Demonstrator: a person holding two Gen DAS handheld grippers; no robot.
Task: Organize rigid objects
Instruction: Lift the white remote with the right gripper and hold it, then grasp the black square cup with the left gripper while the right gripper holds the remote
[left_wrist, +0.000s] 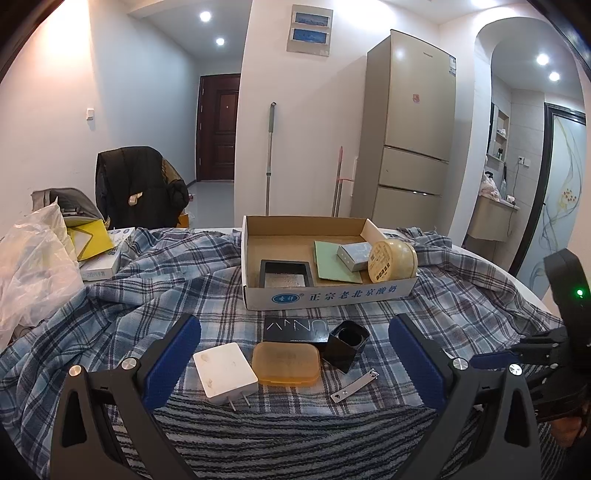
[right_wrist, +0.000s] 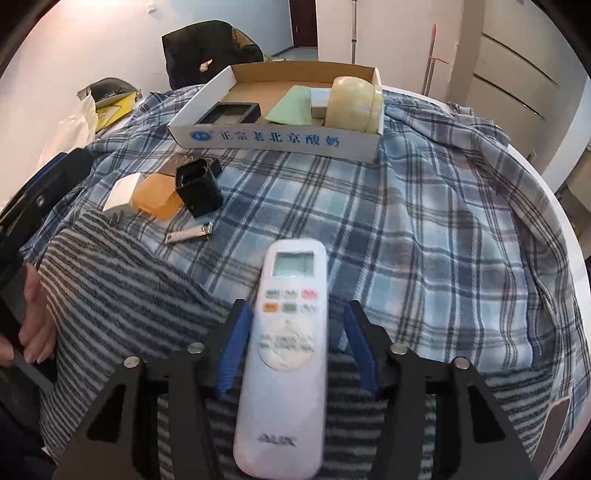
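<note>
Right gripper (right_wrist: 291, 347) straddles white AC remote (right_wrist: 286, 354), jaws apart, grip unclear; left gripper (left_wrist: 295, 354) spread wide over charger (left_wrist: 224, 369) and orange soap box (left_wrist: 286, 363).

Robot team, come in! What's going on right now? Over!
Left tongs open, empty, above charger and orange case. Right tongs open around white remote, not clamped. Cardboard box ahead, path clear. Over.

White walls (left_wrist: 147, 92) enclose the room. Recessed ceiling spotlights (left_wrist: 205, 16) are lit. A tall champagne-coloured three-door refrigerator (left_wrist: 410, 129) stands against the wall, near a dark brown panelled door (left_wrist: 218, 127) ending a grey-floored hallway (left_wrist: 214, 199).
</note>
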